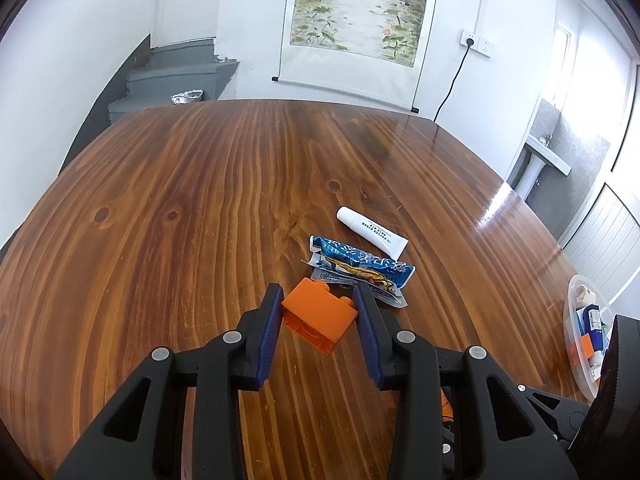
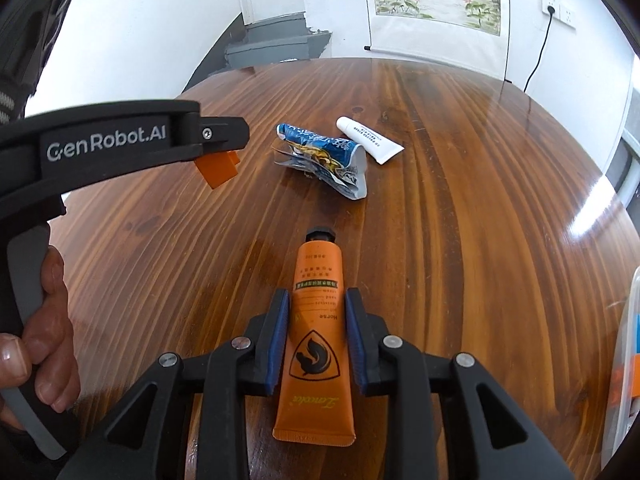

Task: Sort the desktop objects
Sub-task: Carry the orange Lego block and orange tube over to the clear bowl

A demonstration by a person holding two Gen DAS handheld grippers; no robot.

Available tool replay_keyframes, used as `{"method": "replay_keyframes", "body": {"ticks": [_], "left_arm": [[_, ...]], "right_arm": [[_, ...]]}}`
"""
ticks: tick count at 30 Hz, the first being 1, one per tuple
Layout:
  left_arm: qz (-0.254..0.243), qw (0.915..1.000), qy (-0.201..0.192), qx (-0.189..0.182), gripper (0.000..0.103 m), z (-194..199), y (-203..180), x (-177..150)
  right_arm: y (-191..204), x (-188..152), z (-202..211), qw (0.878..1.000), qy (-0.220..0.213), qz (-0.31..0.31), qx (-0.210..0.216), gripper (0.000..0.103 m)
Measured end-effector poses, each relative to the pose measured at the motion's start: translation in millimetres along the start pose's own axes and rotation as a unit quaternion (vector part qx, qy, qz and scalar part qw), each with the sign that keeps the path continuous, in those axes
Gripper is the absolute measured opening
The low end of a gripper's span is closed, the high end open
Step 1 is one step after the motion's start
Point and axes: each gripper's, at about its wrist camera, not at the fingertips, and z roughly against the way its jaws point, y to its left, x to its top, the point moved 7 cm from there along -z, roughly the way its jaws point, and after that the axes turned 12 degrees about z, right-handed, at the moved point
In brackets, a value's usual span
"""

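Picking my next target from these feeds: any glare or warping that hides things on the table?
Left wrist view: window glare streaks the table's right side; white tube and blue packet stay sharp. Right wrist view: fisheye bends the edges; the clear container is cropped.

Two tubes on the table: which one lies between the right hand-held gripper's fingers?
The orange tube with the black cap, lying between the right hand-held gripper fingers. The white tube lies farther off, beside the blue snack packet.
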Motion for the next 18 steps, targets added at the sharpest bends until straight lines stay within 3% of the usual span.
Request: {"method": "replay_keyframes", "body": {"ticks": [5,18], "left_arm": [[0.000,1.0000,0.003,0.003,0.040,-3,0,-1],[-0.015,0.9999,0.006,-0.002,0.039,-5,-8,-8]], "right_arm": [[1,0,-1,1.000,0.002,0.007,-0.010,0.030],[-30,-8,42,0.998,-0.039,-0.047,-0.024,0.030]]}}
